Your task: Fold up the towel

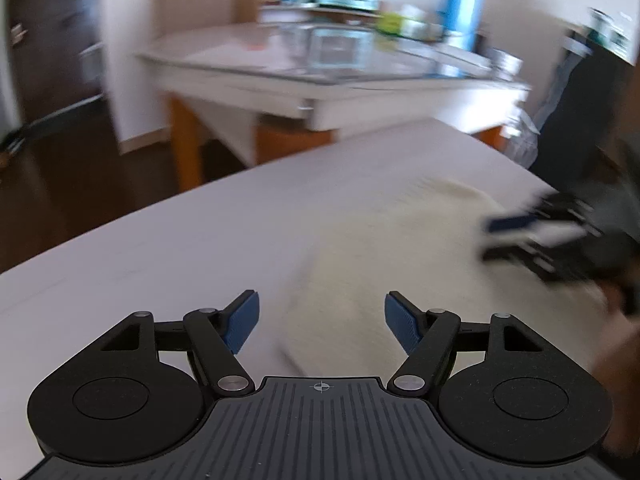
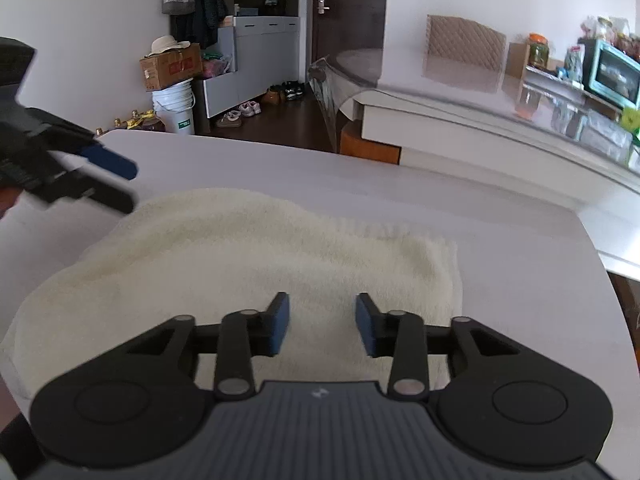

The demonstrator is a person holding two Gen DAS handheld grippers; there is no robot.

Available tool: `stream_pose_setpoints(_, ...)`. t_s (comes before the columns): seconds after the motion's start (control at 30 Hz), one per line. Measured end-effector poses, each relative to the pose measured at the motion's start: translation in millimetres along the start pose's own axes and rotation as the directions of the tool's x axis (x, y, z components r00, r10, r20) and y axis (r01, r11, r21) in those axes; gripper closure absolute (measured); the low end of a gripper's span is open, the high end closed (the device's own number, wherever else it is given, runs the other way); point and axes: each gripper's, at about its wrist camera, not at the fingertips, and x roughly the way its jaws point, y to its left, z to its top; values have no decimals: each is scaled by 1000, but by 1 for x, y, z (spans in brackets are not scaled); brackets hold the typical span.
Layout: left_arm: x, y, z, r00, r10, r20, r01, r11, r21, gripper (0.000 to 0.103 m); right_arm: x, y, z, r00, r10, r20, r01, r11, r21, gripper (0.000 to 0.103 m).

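My left gripper [image 1: 322, 322] stands well open over the near edge of the cream towel [image 2: 248, 264], its blue pads [image 1: 242, 326] spread apart with only the white table [image 1: 140, 248] and a corner of the towel showing between them; nothing is pinched. My right gripper [image 2: 322, 326] is parted about halfway, less wide than the left, and its pads [image 2: 280, 324] hang just above the towel's near side without pressing on the cloth, so it holds nothing either. The towel lies on the table as a thick, doubled-over bundle, long side running across my right wrist view, its right end squared off and showing stacked layers, its left end rounded and a little puffed. From the right wrist camera I see my left gripper at the far left, above the towel's left end, apart from it. From the left wrist camera, which is blurred, the right gripper [image 1: 516, 236] shows at the right over the towel's far end. Beyond the white table stands a glass-topped table [image 2: 460, 92] carrying a teal toaster oven [image 2: 612, 74] and, in the left view, a blue thermos [image 1: 462, 8]. Shoes [image 2: 250, 110], a white bucket [image 2: 176, 106] and a cardboard box [image 2: 170, 66] sit by the far wall.
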Motion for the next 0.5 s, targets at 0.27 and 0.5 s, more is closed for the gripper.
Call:
stream_pose_setpoints(0.27,18,-20,1,1000,-5,-15,7,992,123,96,-6,-2,-8,1000,-15,-2,15,1000,26,55)
stream_pose_setpoints(0.5,-1,-116,-46,990,57,126,-131,670,730,96,-5,-1,-9,1000,-14,3,14,999,36,53)
